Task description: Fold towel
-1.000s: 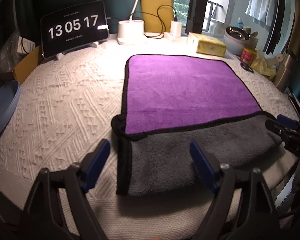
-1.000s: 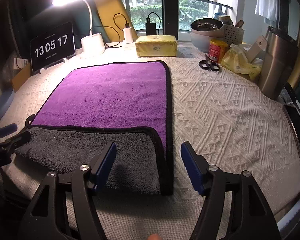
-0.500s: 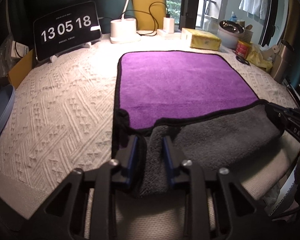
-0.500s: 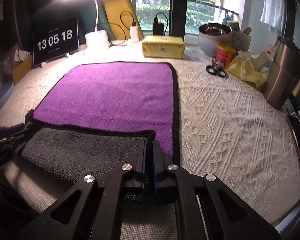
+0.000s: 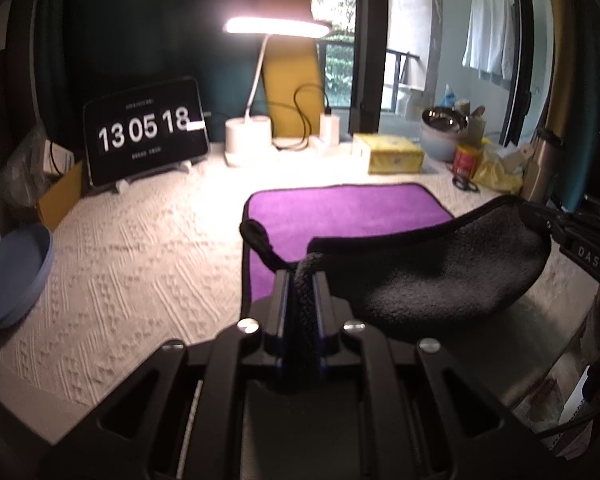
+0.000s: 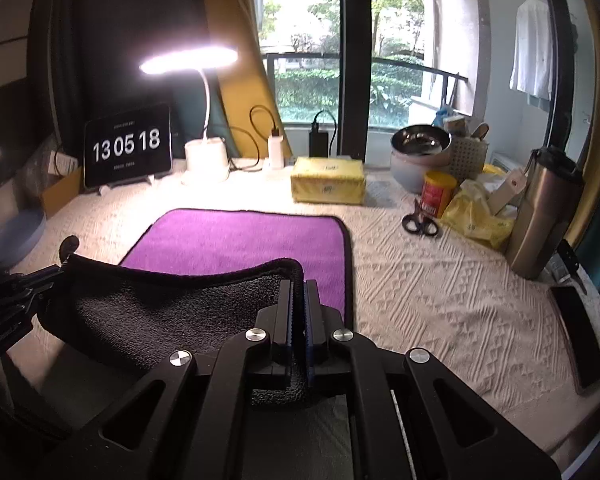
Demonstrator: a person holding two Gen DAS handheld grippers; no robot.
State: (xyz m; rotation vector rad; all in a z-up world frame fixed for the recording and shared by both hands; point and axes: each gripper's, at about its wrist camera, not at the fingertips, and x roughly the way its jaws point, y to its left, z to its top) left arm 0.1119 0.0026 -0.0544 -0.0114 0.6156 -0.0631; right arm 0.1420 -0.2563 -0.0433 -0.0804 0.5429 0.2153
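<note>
The towel (image 5: pixel 340 212) is purple on top and grey underneath, with a black hem, and it also shows in the right wrist view (image 6: pixel 236 240). Its far part lies flat on the white knitted tablecloth. Its near edge is lifted off the table, grey side (image 5: pixel 428 276) facing me and sagging between the grippers. My left gripper (image 5: pixel 303 280) is shut on the near left corner. My right gripper (image 6: pixel 298 292) is shut on the near right corner. Each gripper shows at the side of the other's view.
A clock tablet (image 5: pixel 144 136), lit desk lamp (image 6: pixel 204 156), chargers and a yellow box (image 6: pixel 328 180) stand at the back. Scissors (image 6: pixel 418 224), a red can, a yellow bag, a steel bowl and a steel flask (image 6: pixel 540 220) crowd the right. A blue plate (image 5: pixel 12 272) sits left. A dark phone (image 6: pixel 578 336) lies at the right edge.
Both grippers went from open to shut on the towel's near corners, then rose, lifting the near edge off the table. The cameras now look higher across the desk.
</note>
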